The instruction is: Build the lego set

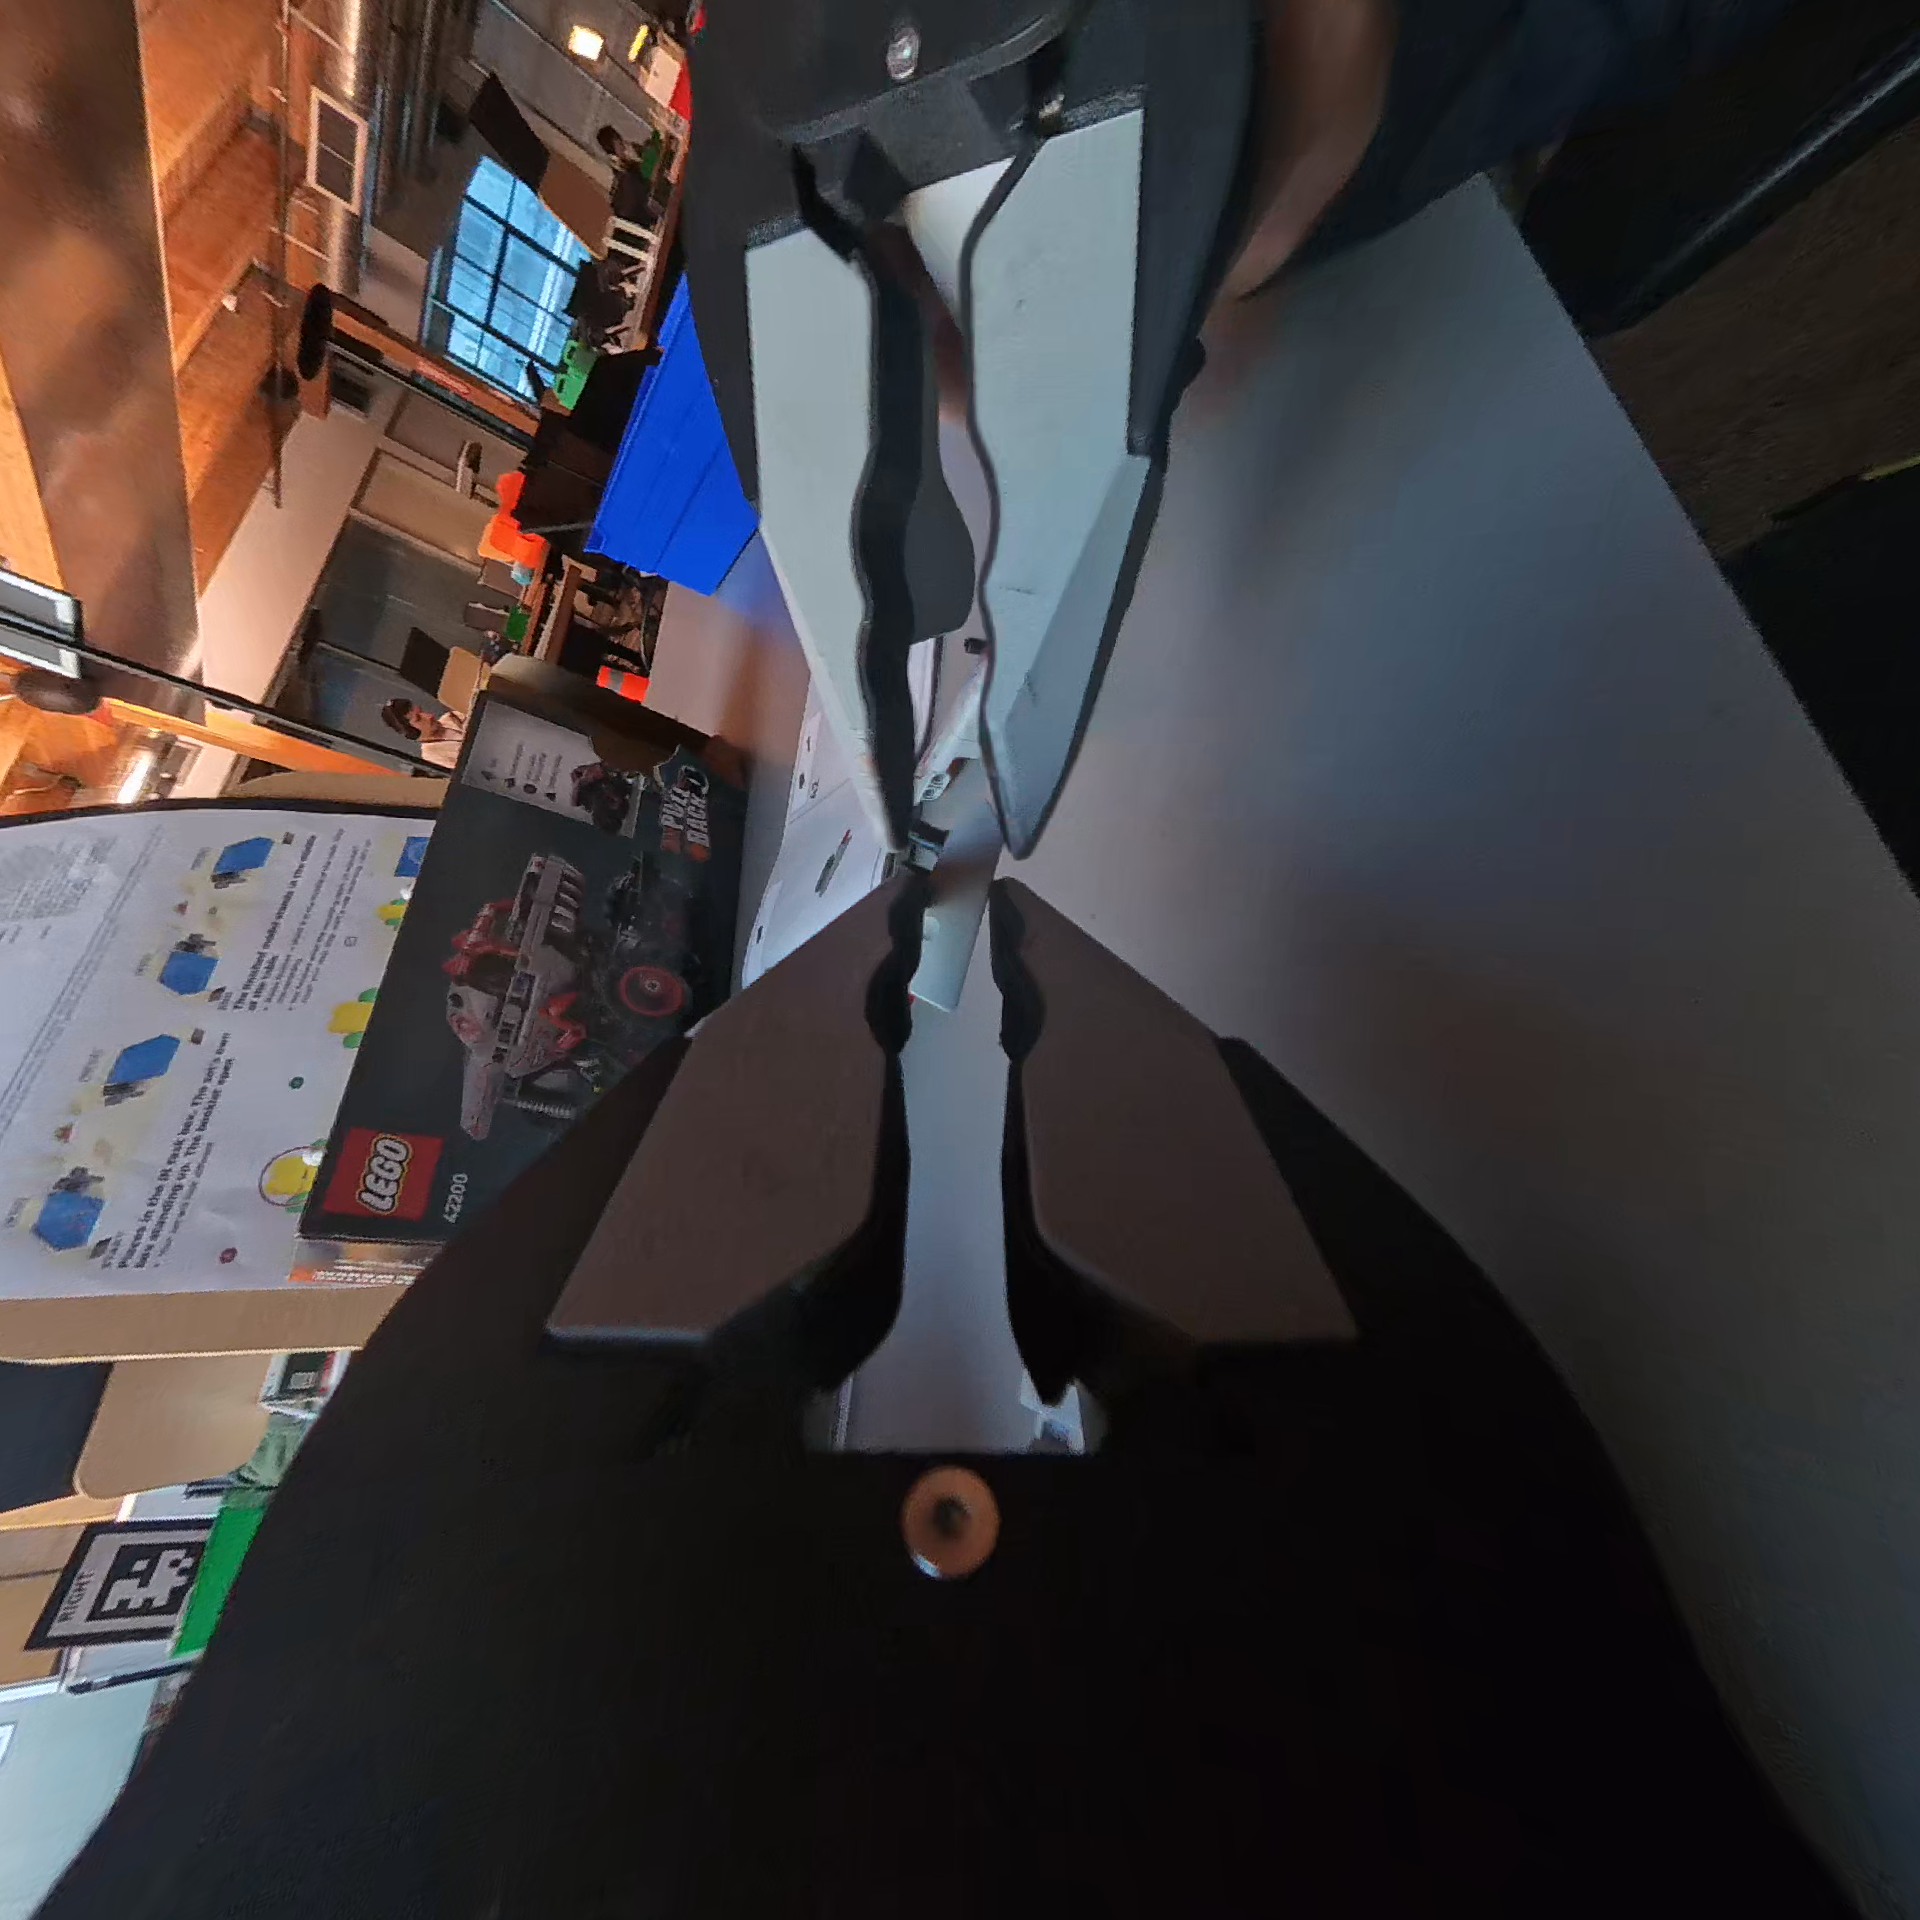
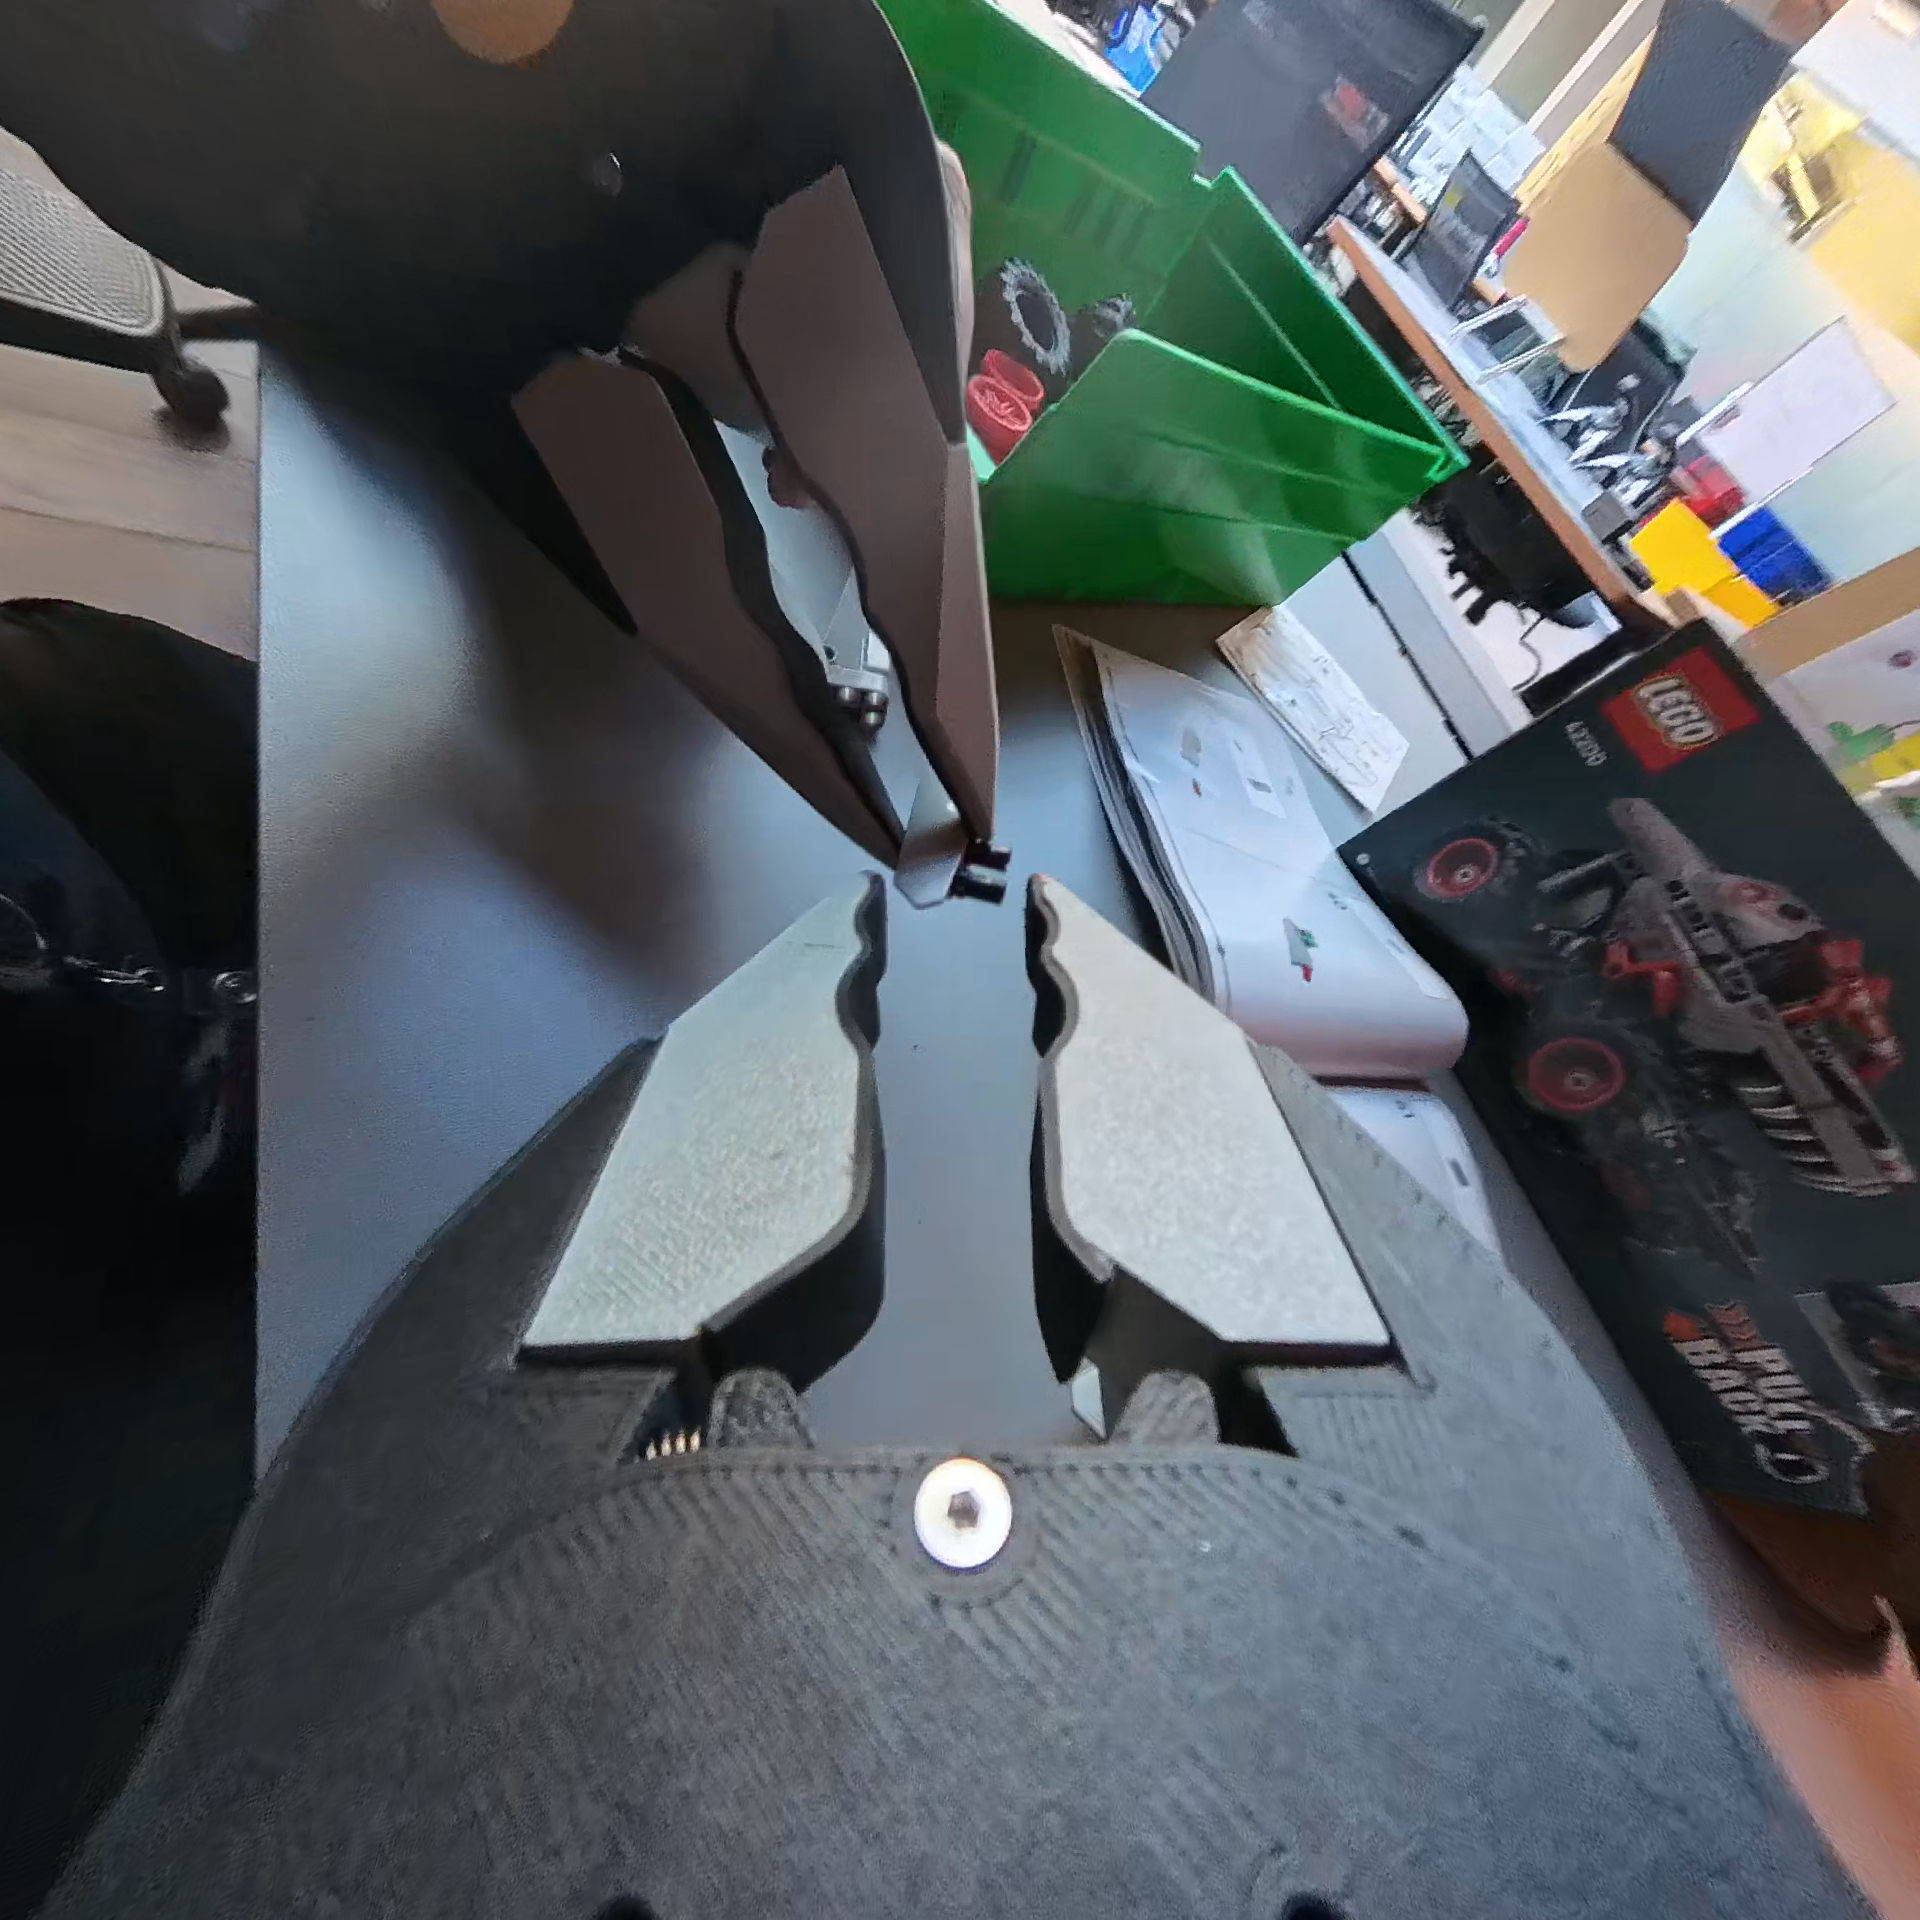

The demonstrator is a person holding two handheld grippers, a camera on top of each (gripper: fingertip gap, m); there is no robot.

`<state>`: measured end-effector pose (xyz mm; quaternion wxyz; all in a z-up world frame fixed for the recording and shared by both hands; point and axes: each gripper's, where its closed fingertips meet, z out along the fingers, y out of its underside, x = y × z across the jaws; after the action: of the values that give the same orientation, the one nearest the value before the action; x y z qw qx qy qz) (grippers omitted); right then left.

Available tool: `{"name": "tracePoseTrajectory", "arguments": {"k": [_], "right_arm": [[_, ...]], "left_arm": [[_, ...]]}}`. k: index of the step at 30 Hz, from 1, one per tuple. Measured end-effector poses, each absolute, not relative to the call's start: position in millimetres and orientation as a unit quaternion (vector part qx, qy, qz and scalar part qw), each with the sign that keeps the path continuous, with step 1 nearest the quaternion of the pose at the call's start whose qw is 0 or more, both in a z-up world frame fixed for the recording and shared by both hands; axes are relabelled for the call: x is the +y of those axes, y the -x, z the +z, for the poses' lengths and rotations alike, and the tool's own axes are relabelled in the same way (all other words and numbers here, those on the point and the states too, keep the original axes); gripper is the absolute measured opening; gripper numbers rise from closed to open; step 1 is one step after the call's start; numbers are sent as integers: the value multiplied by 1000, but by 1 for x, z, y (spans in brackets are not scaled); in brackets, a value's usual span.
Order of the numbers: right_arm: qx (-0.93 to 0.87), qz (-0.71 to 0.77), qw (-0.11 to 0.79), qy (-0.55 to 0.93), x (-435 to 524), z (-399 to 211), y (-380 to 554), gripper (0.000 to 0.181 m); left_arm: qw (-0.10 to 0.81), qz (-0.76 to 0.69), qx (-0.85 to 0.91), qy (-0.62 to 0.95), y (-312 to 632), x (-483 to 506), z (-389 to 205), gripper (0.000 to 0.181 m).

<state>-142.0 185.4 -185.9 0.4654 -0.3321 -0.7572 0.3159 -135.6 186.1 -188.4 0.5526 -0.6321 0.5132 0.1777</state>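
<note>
My left gripper (image 1: 951, 899) is shut on a small light grey Lego piece (image 1: 943, 961) and holds it above the grey table (image 1: 1403, 727). In the right wrist view the left gripper (image 2: 940, 831) comes down from the top, with the grey piece (image 2: 920, 862) sticking out of its tips. Black pins (image 2: 982, 873) sit on the piece's end. My right gripper (image 2: 956, 894) is open and empty, its tips just short of the pins. In the left wrist view the right gripper (image 1: 961, 836) faces mine tip to tip, with a black pin (image 1: 923, 850) between them.
Green bins (image 2: 1195, 488) at the back hold red wheel hubs (image 2: 1003, 400) and black tyres (image 2: 1034, 312). An open instruction booklet (image 2: 1278, 894) and the Lego box (image 2: 1683, 1039) lie to the right. A blue bin (image 1: 665, 457) and a printed sheet (image 1: 187, 1039) are also in view. Only a small space, under 4 cm, lies between the two pairs of fingers.
</note>
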Motion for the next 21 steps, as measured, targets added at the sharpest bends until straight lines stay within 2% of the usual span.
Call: {"name": "tracePoseTrajectory", "arguments": {"k": [1, 4, 8, 16, 21], "right_arm": [[-757, 312, 471, 328, 185, -185, 142, 22], [-740, 305, 504, 326, 188, -174, 141, 17], [-697, 330, 558, 307, 186, -149, 135, 21], [-701, 327, 553, 310, 184, -154, 132, 22], [-698, 344, 549, 306, 183, -150, 133, 23]], "left_arm": [[555, 181, 512, 630, 135, 186, -187, 9], [577, 219, 498, 608, 138, 187, -172, 3], [560, 399, 508, 519, 141, 186, -154, 1], [501, 528, 552, 407, 122, 182, -158, 1], [484, 560, 551, 384, 121, 181, -155, 1]]}}
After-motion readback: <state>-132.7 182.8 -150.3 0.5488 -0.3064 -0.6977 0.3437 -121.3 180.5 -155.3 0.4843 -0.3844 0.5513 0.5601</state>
